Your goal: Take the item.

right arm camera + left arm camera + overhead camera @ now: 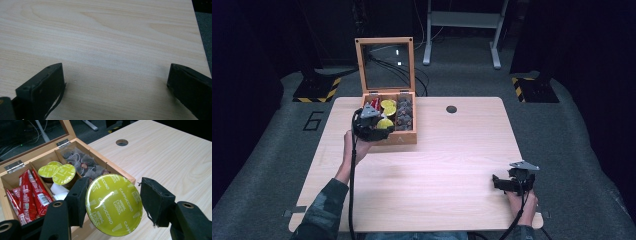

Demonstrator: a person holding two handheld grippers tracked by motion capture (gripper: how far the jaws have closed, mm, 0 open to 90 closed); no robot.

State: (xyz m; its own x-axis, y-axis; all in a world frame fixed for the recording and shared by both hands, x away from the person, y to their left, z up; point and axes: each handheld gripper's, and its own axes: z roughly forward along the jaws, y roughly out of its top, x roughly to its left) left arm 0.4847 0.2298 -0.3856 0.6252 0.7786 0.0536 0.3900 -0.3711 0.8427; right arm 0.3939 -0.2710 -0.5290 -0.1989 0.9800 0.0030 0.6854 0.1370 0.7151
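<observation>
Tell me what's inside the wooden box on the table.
The wooden box holds red sachets in one compartment, green capsules in the middle, dark pouches in the third. The held cappuccino capsule and left gripper cover its near corner.

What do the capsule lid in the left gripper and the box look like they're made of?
Capsule lid: likely glossy foil or plastic film, olive-green with white print; it shows bright glare streaks. Box: varnished light wood, with visible grain and metal hinges; its raised lid seems to hold a clear pane, glass or acrylic.
</observation>
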